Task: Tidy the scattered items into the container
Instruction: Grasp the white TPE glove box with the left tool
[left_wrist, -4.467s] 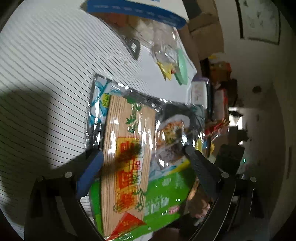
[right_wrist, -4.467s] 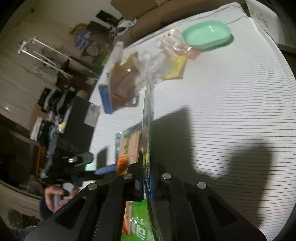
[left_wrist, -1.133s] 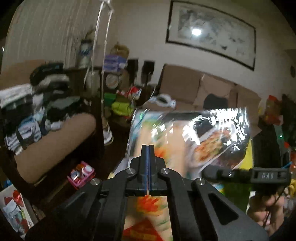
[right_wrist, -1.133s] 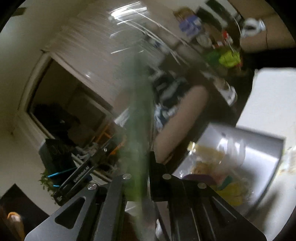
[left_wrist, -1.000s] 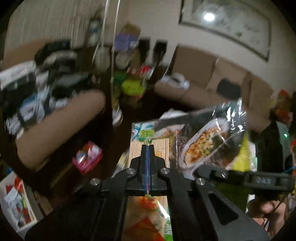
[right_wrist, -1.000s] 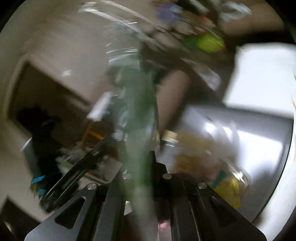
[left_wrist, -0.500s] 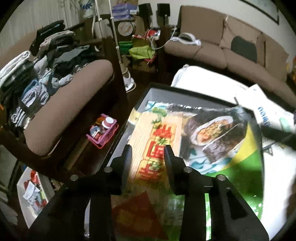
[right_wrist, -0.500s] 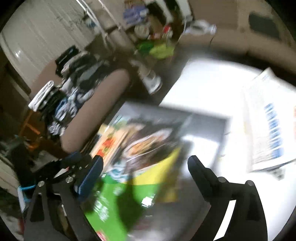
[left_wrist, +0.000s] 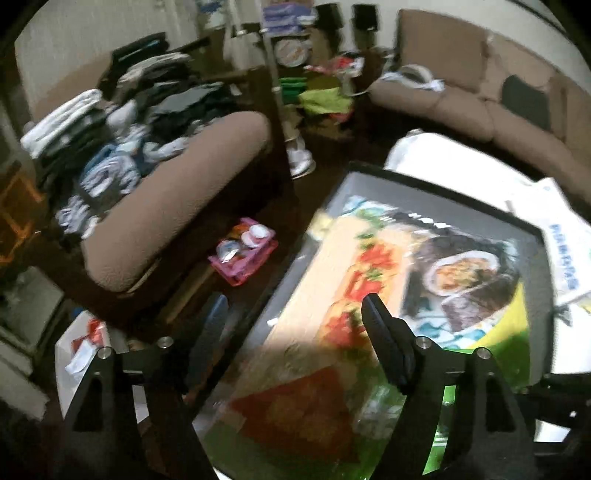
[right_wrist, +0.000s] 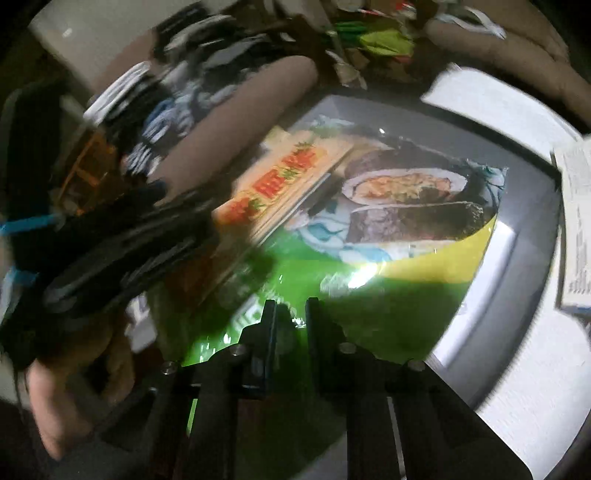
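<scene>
A flat seaweed-roll kit package (left_wrist: 369, 295), with green, yellow and bamboo-mat print, lies in the grey container (left_wrist: 424, 184), whose rim is dark. My left gripper (left_wrist: 295, 328) hovers over the package's near left part. Its jaws are opening and its pads touch nothing. In the right wrist view the same package (right_wrist: 369, 221) fills the container (right_wrist: 369, 107). My right gripper (right_wrist: 290, 321) hangs over the green end with its jaws closing to a narrow gap. Nothing is pinched between them. The left gripper (right_wrist: 110, 240) shows there as a dark blur.
A white box with blue print (left_wrist: 561, 251) lies just right of the container on the white cloth (right_wrist: 517, 369). Left of the table stand a brown sofa arm piled with clothes (left_wrist: 166, 184) and a pink tray on the floor (left_wrist: 242, 254). A hand (right_wrist: 55, 406) holds the left gripper.
Both grippers carried the package from the table to the container and let go; it now lies inside. The left jaws have spread wider. The right jaws opened wide, then narrowed.
</scene>
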